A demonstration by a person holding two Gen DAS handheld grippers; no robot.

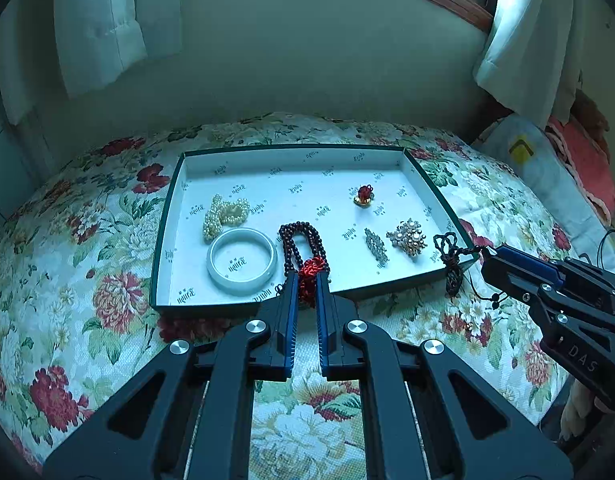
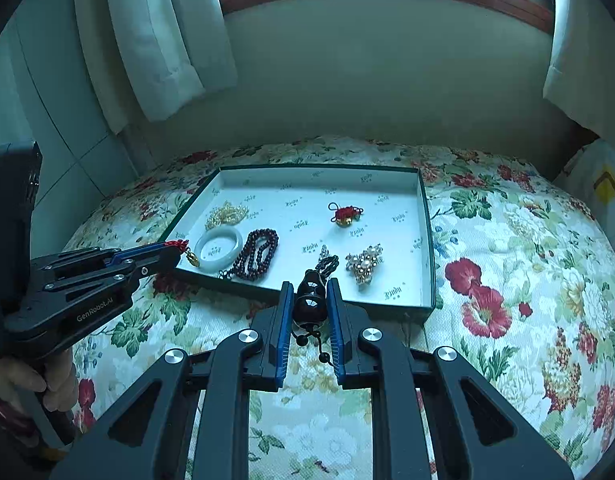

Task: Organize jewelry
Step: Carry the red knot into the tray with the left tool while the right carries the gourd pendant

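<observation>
On the flowered bedspread, a shallow white tray with a dark green rim is lying. At its near edge the left gripper is clamping the red knotted tassel of a dark red bead string, which is resting inside the tray beside a pale jade bangle and a pearl bracelet. At the tray's near right corner, the right gripper is squeezing a dark glossy pendant on a black knotted cord.
</observation>
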